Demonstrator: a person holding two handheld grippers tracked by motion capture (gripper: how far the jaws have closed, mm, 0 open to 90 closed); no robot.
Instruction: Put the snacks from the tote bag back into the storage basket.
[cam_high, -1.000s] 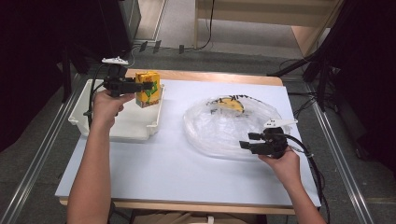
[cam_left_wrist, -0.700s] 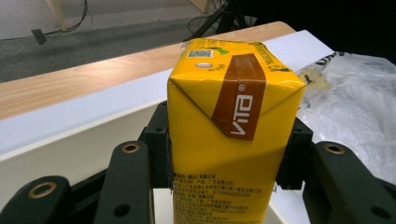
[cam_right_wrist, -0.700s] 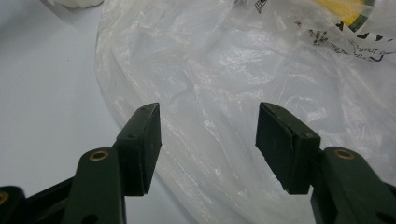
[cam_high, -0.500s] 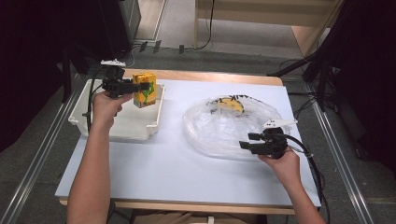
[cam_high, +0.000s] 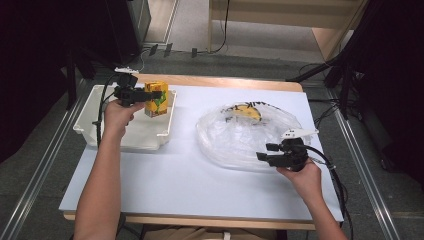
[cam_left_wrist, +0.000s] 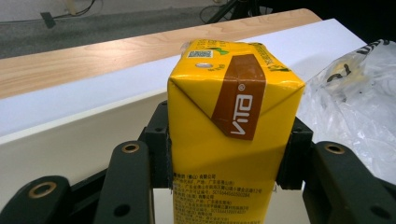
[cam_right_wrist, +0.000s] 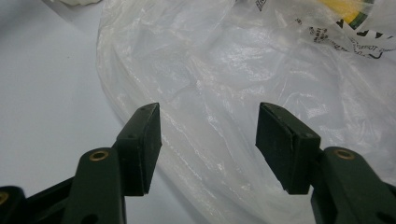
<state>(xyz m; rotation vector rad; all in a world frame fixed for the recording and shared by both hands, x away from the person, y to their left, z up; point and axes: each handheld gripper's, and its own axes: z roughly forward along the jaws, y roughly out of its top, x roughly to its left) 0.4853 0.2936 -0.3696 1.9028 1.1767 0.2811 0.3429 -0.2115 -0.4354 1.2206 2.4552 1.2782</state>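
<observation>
Between the left gripper (cam_left_wrist: 229, 163) pads, clamped upright: yellow carton (cam_left_wrist: 229, 126); right gripper (cam_right_wrist: 208, 144) jaws apart.

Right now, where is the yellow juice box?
In the high view the yellow juice box is at the table's left, clamped in the left gripper above the white tray, well apart from the plastic bag.
</observation>
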